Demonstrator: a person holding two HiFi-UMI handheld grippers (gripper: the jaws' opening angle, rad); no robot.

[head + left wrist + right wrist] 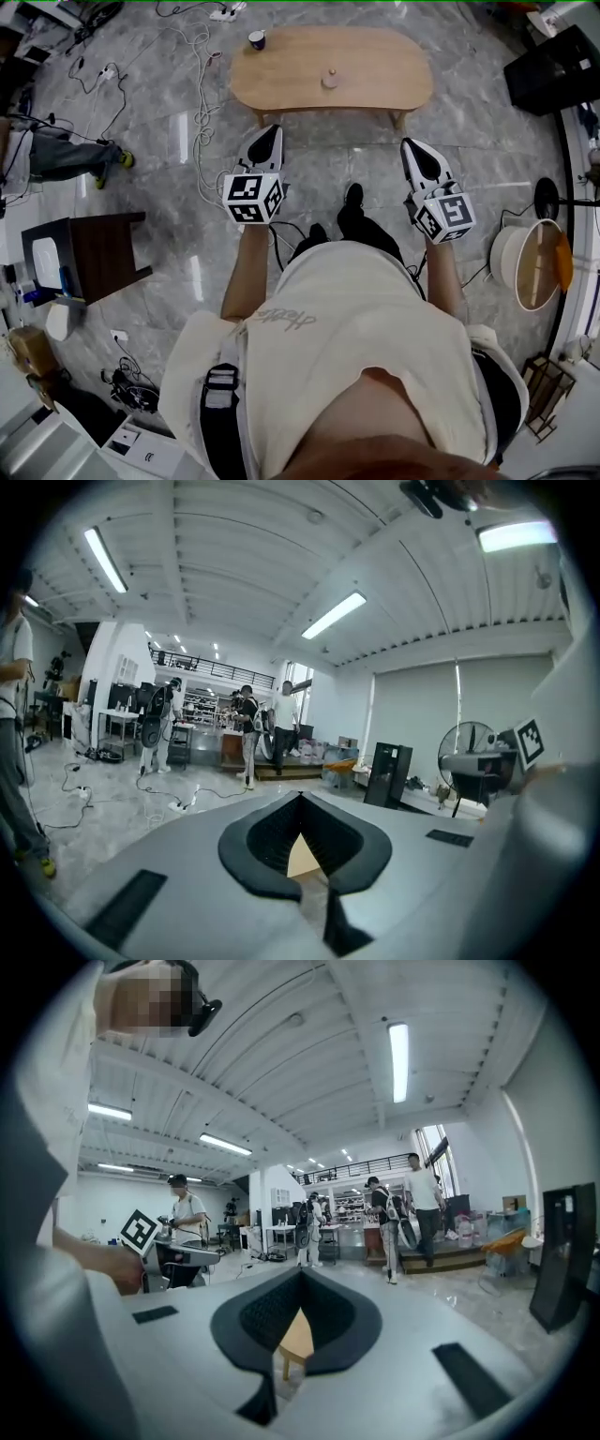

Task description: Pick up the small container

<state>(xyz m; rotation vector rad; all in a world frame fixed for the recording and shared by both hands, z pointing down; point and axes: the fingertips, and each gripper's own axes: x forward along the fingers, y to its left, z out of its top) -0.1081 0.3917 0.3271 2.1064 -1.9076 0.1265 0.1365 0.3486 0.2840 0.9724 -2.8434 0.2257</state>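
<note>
The wooden tabletop (384, 56) lies ahead of the person, on a grey marble floor (150, 131); the small container (329, 79) stands near the tabletop's middle, a little towards its near edge, alone and untouched; a dark cup (257, 39) stands at the tabletop's far left end, well apart from the container.

Both grippers are held short of the tabletop's near edge, over the floor and pointing towards it; the left gripper (273, 129) (300, 795) is off the near-left part of the tabletop, its jaws closed together with nothing between them; the right gripper (408, 143) (302, 1272) is off the near-right part, by the tabletop's leg, its jaws likewise closed and empty. In each gripper view a sliver of the pale wood shows through the notch behind the meeting jaw tips; the container itself cannot be made out there.

White cables (202, 103) trail over the floor to the left of the tabletop.
</note>
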